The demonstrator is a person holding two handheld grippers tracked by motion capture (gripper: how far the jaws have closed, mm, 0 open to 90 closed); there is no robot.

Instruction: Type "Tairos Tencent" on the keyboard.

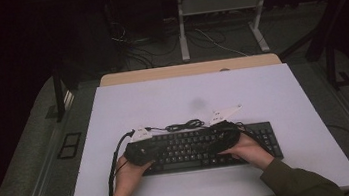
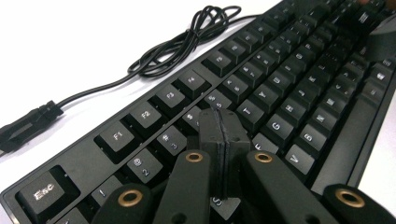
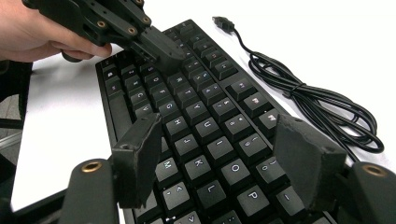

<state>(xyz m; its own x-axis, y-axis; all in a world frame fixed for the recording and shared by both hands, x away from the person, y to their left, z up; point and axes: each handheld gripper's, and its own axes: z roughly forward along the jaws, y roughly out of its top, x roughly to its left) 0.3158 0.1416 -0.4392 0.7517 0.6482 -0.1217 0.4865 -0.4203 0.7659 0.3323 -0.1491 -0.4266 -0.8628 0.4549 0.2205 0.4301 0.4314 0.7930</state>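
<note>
Here keyboard (image 1: pixel 208 146) lies near table's (image 1: pixel 283 94) front edge.

Coiled cable (image 1: pixel 184 125) lies behind the keyboard (image 1: pixel 189 149); the mat (image 1: pixel 162 99) beyond is open.

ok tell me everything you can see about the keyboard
The keyboard is black, plastic-looking, full-size with pale legends on its keys. It lies flat near the front of the white table, long side across. Its black cable, partly coiled, lies on the table behind it, the plug loose. The left gripper, jaws shut, has its tips on or just over the keys near R and F; the right gripper, jaws open, hovers over the right-hand letter keys.
</note>
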